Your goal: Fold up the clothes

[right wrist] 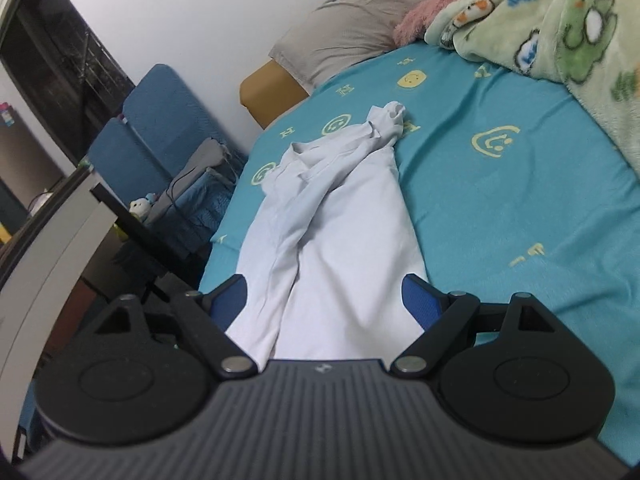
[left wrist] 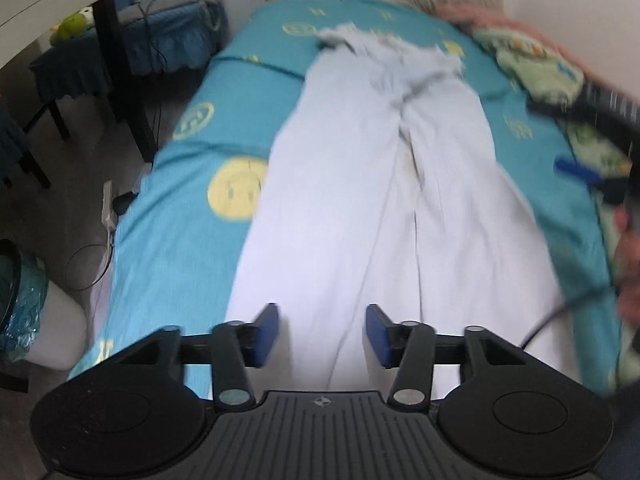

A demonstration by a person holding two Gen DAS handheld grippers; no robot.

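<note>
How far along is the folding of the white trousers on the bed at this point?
Early. Done: the white trousers lie lengthwise on the teal sheet, legs side by side, though the waist end is still bunched. In hand: nothing is gripped; the left tool and right tool are both open over the leg ends. Left: smoothing the waist and every fold, since no fold shows yet.

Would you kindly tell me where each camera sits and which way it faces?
Left wrist: on the left gripper, looking down along white trousers on the bed; the right gripper and a hand show at the right edge.
Right wrist: on the right gripper, above the trousers' near end, facing the pillow.
Shared: trousers, bed, pillow.
</note>
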